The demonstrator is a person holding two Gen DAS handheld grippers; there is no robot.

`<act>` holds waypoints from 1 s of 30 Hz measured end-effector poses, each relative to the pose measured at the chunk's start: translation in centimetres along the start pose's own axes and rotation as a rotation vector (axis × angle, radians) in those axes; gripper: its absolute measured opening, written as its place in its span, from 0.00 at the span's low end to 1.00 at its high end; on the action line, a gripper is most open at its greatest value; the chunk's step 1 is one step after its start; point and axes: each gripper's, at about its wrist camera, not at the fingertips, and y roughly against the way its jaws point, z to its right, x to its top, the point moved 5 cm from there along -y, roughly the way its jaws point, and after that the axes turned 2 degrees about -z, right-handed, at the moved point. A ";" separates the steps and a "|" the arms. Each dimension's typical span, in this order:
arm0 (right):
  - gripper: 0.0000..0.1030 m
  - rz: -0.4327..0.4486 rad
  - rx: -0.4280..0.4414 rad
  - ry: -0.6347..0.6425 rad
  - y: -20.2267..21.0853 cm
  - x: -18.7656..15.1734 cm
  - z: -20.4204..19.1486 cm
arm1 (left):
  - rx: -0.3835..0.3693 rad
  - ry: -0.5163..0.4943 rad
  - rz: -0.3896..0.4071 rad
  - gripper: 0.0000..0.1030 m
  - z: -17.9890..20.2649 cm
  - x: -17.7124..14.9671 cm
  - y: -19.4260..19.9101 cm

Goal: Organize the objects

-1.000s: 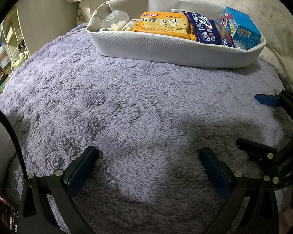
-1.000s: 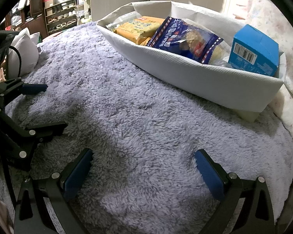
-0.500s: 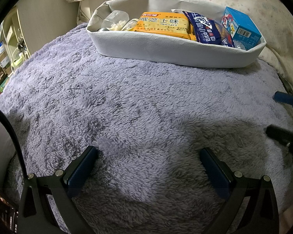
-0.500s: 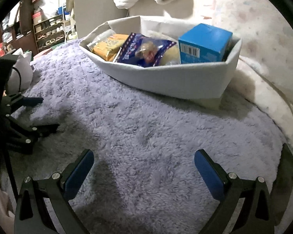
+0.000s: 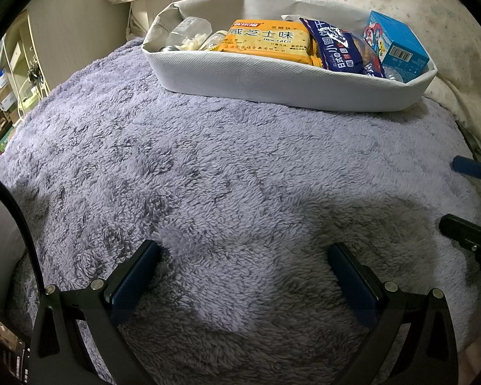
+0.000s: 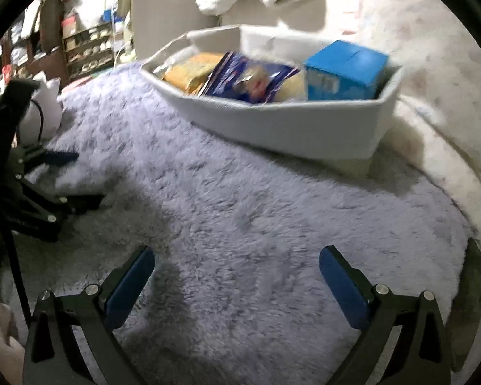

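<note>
Right gripper [image 6: 235, 268] is swinging, bin sliding toward upper centre of its blurred view | both jaws gaping wide, empty; left gripper [image 5: 243, 261] hovering | fabric bin [image 5: 272, 80] sitting upper frame on purple blanket [image 5: 208, 176], already packed | risk: blur spoiling aim, fingers snagging pile.

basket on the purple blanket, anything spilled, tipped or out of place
Nothing stands out. The basket sits upright on the blanket, with the orange cracker pack, dark blue snack bag and blue box all inside it. Nothing has spilled onto the blanket.
</note>
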 end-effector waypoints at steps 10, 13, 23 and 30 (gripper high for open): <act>1.00 -0.095 -0.012 0.022 -1.9 -1.0 -0.5 | 0.000 0.000 0.000 1.00 0.0 0.0 0.0; 1.00 -0.095 0.003 0.008 -1.7 -1.4 -0.1 | 0.000 0.000 0.000 1.00 0.0 0.0 0.0; 1.00 -0.096 0.002 0.010 -1.9 -1.0 -0.1 | 0.000 0.000 0.000 1.00 0.0 0.0 0.0; 1.00 -0.096 0.001 0.010 -1.9 -1.0 -0.1 | 0.000 0.000 0.000 1.00 0.0 0.0 0.0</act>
